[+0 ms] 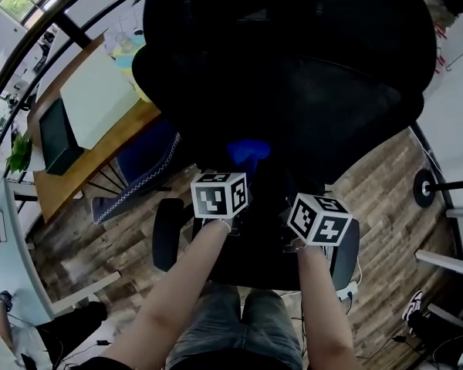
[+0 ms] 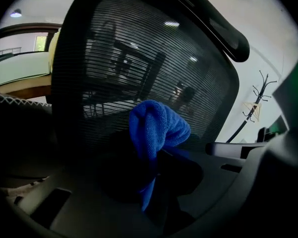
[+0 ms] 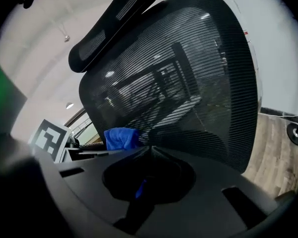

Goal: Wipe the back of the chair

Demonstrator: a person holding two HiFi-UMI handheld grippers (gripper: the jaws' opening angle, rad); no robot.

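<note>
The chair's back (image 3: 188,83) is black, see-through mesh in a dark curved frame. It stands upright, with a black headrest (image 3: 114,24) above it. The cloth (image 2: 156,128) is bright blue and fuzzy, bunched into a rounded wad and pinched in the left tool (image 2: 154,157). It sits low and central against the mesh, though actual contact can't be made out.

The mesh chair back (image 1: 324,91) stands right ahead of you and blocks any forward pass, and its headrest (image 3: 114,21) caps the top. Armrests (image 1: 167,233) hem you in on both sides. On your left, a desk (image 1: 85,153) and a blue seat (image 1: 143,168) crowd close. On your right, the wooden floor (image 1: 393,199) lies open around a stand's base (image 1: 424,187).
</note>
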